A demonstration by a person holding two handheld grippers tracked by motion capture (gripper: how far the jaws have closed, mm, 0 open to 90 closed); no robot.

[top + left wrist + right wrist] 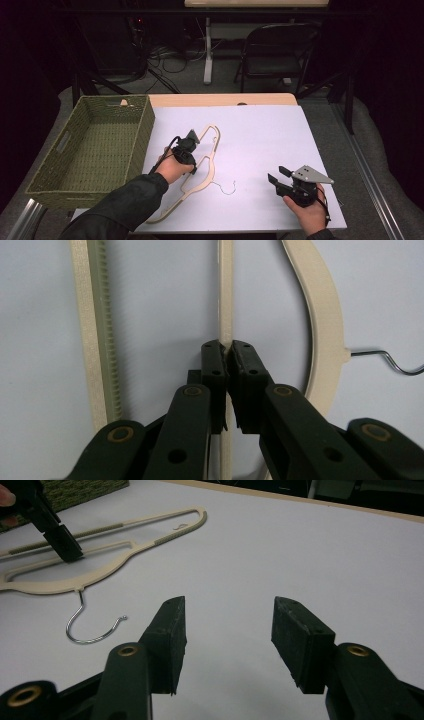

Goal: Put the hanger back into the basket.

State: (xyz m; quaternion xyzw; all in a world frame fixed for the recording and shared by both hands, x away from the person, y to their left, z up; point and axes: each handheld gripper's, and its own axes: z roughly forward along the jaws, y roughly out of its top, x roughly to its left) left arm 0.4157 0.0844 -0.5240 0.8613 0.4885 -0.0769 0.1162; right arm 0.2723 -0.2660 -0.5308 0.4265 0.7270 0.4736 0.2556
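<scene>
Table (pixel 260 125), white-topped, seen whole from the high view, wooden edge showing at 12 o'clock. Woven green basket (pixel 92 145) standing at the 9 o'clock side, just beside the white surface; from the right gripper view only a corner of it (pixel 85 490) visible at the 11 o'clock edge of frame. Folding chair (pixel 280 50) on the floor beyond the table at 1 o'clock, seen from the high view alone.

Cream hanger (pixel 205 160) lying flat on the white top left of centre, long axis running from 1 o'clock down to 7 o'clock, wire hook (pixel 227 189) pointing toward 5 o'clock. From the high view, far too small to judge the grip. Left gripper view settled it: left gripper (pixel 227 352) clamped on a thin inner bar of the hanger (pixel 226 295), pads pressed to either side, bar running straight up to 12 o'clock. Same view showed a ridged non-slip strip (pixel 107 330) on the bar at 10 o'clock, and the curved shoulder plus hook root (pixel 385 359) at 3 o'clock.

Left gripper (pixel 189 142) held from 7 o'clock by a dark-sleeved arm. Seen also from the right gripper view, far off at 10 o'clock, tips down on the hanger (pixel 100 545).

Right gripper (pixel 277 175) at 5 o'clock on the table, well apart from the hanger, grey plate on top. Own view: right gripper (pixel 227 630) with jaws standing apart, nothing between them but bare white surface. Hook (pixel 92 622) at its 9 o'clock.
</scene>
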